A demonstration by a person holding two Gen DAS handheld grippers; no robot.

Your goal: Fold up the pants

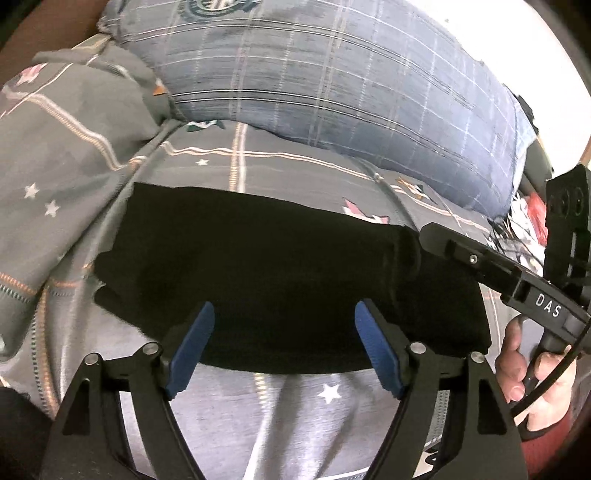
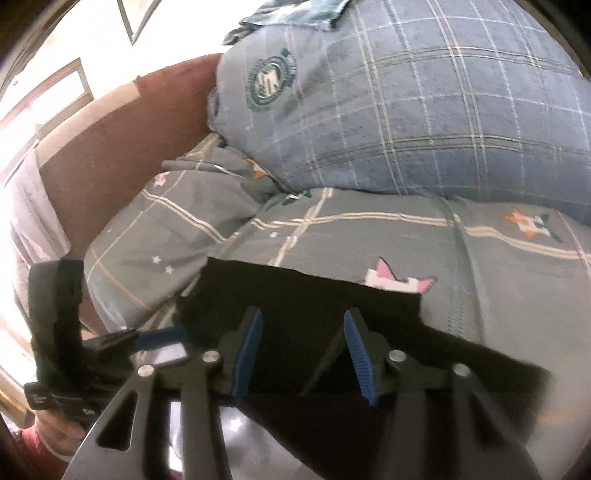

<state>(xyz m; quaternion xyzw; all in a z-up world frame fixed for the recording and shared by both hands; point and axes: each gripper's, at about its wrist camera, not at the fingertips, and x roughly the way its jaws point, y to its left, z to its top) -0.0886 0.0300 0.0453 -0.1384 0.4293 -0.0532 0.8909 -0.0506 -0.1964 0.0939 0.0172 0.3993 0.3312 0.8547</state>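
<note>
Pants (image 1: pixel 280 273), black and folded into a flat rectangle, lie on the grey star-patterned bed (image 1: pixel 295 413) below the plaid pillow (image 1: pixel 332 81), with left tongs (image 1: pixel 284 350) and right tongs (image 2: pixel 303 350) both open, gripping nothing.

A bedroom in a home. A bed's grey star-patterned sheet (image 1: pixel 295 413) lies below a blue plaid pillow (image 2: pixel 424 110) and a reddish-brown headboard (image 2: pixel 122 155). A framed picture (image 2: pixel 136 14) hangs on the wall.

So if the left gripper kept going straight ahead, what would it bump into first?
Most likely the black pants. The left gripper is open and angled down at them, with nothing between. Depth is hard to judge, so how soon is unclear.
</note>
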